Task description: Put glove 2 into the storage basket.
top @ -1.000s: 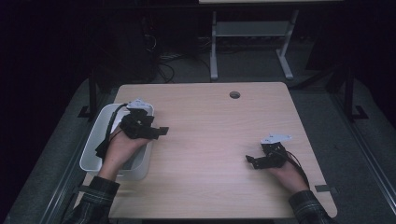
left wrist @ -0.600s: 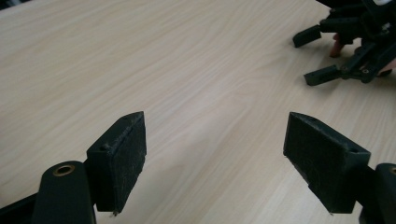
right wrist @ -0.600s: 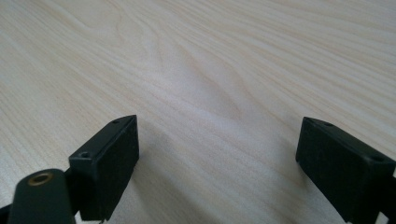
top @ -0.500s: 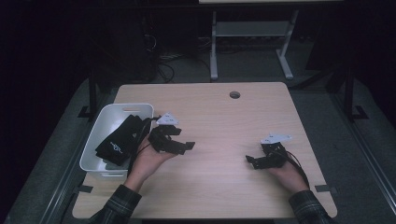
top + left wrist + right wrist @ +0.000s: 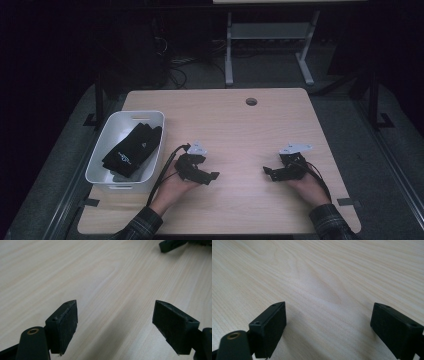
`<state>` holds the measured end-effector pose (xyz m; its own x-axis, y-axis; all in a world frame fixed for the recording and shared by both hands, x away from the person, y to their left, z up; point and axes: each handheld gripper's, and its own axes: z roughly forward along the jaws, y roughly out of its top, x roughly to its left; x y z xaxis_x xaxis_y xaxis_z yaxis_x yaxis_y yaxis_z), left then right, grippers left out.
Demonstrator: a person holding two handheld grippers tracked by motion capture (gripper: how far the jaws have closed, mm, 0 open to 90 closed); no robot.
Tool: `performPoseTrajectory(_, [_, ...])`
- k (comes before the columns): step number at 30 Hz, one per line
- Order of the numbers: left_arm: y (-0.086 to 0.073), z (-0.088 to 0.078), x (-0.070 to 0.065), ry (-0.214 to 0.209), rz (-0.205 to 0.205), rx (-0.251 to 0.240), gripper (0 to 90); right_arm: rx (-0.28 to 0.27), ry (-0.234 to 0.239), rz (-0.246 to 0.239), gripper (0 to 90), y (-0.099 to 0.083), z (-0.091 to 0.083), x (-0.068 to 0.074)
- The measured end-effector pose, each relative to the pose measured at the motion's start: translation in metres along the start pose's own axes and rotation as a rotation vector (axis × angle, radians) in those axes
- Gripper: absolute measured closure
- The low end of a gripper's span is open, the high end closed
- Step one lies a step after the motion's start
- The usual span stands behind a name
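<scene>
Two grippers rest low on counter [image 5: 225, 125], both empty. White bin [image 5: 102, 155] sits at counter's left edge, black glove [image 5: 131, 149] inside, long axis running along bin. Left gripper [image 5: 202, 176] lies near bin, glove off to its left, fingers [image 5: 63, 325] spread wide, pointing away from bin. Right gripper [image 5: 272, 172] well apart from bin, fingers [image 5: 270, 327] spread wide over bare wood. Left hand nearer for any reach.
</scene>
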<state>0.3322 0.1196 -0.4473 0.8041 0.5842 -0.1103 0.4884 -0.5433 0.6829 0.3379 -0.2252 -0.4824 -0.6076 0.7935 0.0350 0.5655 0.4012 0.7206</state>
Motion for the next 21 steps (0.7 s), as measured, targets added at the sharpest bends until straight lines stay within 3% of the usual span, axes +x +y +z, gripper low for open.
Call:
performPoseTrajectory(4, [-0.008, 0.01, -0.001, 0.037, 0.033, 0.026, 18.4, 0.0, 0.0, 0.001, 13.0, 0.0, 0.0, 0.0])
performPoseTrajectory(7, [-0.013, 0.015, -0.002, 0.035, 0.033, 0.04, 18.3, 0.0, 0.0, 0.0, 13.0, 0.0, 0.0, 0.0])
performPoseTrajectory(15, [-0.017, 0.018, -0.008, 0.07, 0.089, 0.031, 16.5, -0.001, 0.001, 0.003, 13.0, 0.0, 0.0, 0.0])
performPoseTrajectory(21, [-0.021, 0.019, -0.008, 0.06, 0.093, 0.0, 15.0, -0.001, 0.002, 0.001, 13.0, 0.0, 0.0, 0.0])
